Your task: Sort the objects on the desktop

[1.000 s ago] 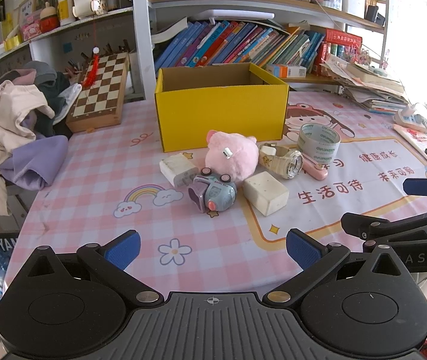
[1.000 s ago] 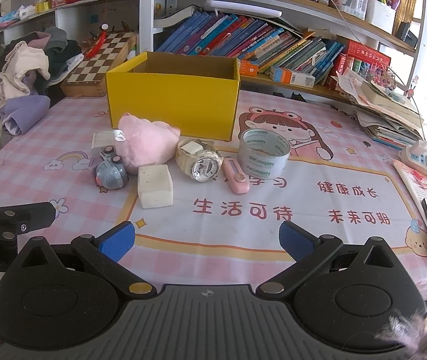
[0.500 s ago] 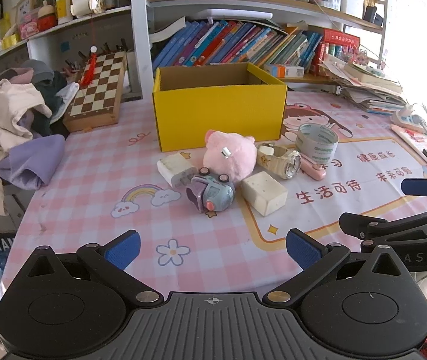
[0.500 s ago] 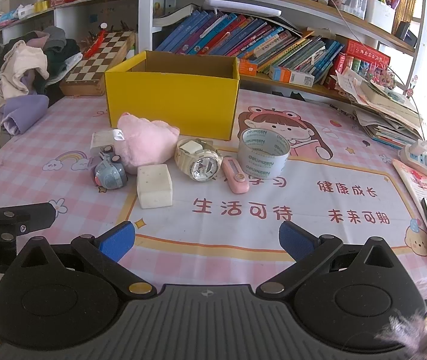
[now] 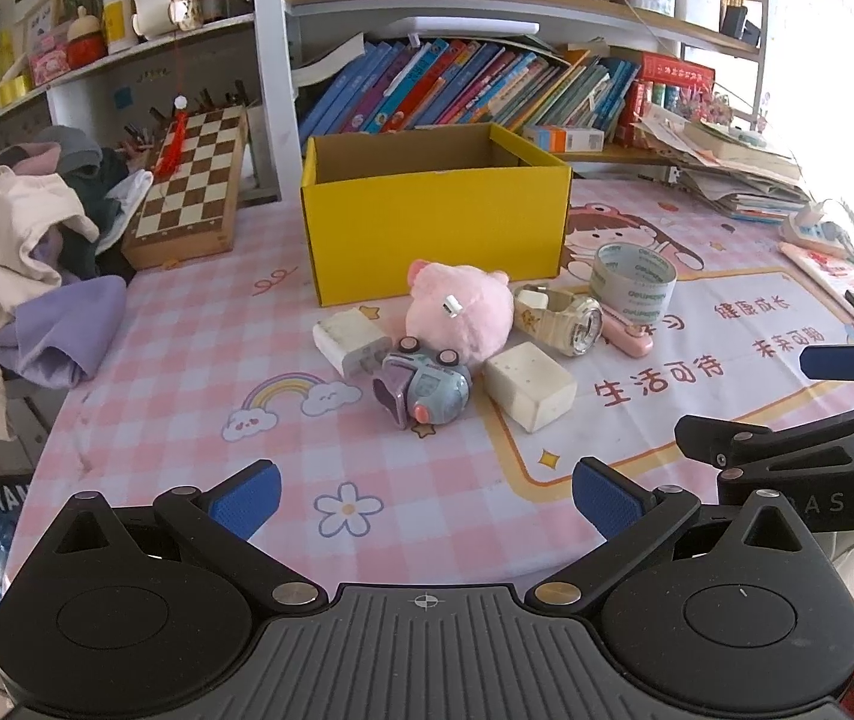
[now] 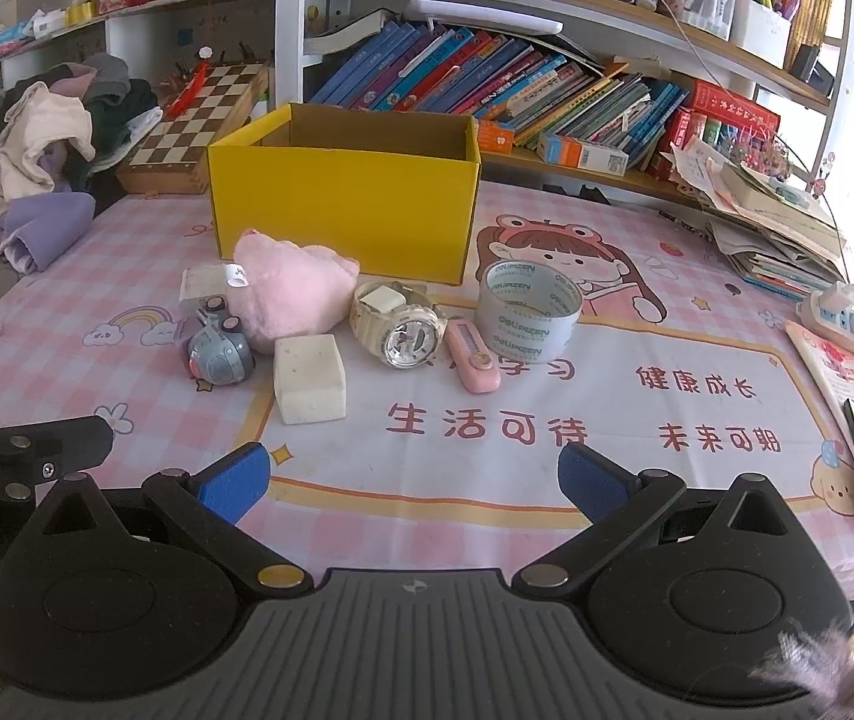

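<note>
Seven small things lie on the counter just in front of the yellow box. From the box's left corner rightward: white charger block, grey toy car tipped on its side, pink plush pig, cream eraser block, white watch, pink clip with its long axis running toward the box, tape roll standing on its flat side. Left gripper and right gripper hover near the counter's front edge, jaws spread wide, empty.
</note>
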The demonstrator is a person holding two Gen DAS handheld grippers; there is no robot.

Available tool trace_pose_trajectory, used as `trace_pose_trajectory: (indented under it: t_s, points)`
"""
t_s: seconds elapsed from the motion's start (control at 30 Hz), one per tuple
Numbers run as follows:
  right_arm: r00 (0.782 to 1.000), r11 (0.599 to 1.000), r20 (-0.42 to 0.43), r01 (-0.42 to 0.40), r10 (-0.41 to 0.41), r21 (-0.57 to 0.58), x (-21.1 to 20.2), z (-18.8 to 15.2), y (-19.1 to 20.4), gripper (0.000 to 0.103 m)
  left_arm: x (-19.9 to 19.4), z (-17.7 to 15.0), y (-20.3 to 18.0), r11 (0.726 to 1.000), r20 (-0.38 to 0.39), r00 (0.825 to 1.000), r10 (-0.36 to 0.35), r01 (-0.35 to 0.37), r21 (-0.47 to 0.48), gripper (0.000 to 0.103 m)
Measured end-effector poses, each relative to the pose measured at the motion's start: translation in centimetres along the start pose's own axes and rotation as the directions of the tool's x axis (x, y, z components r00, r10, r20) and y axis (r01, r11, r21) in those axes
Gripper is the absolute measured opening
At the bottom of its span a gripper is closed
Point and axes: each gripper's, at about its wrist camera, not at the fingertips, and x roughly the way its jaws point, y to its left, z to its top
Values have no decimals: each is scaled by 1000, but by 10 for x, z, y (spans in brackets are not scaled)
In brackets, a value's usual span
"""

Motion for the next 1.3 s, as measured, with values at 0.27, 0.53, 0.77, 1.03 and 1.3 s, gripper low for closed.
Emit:
trace_pose_trajectory:
  t_s: [0.27,0.53,0.77,1.03,1.3]
  points:
    - [1000,1000,-1,5,-5,-8,0,2,2,103,1,1,3,999,3,999,-37,37,-8,103]
    - [1000,1000,-12,10,-10,-10,2,4,0,103,6,2,1,999,-7,999,-48,48,-10,103]
    - [1000,1000,-30,-2,1,-18,5,4,-1,103,9,1,1,998,-21,998,-53,53,-23,103]
    - [1000,1000,-14,-20,20,20,8,10,-13,101,13,5,2,997,-5,998,-65,65,-49,103]
    - [999,999,-27,-41,41,4,24,19,-22,94,29,11,-3,995,-22,997,-74,72,-68,103]
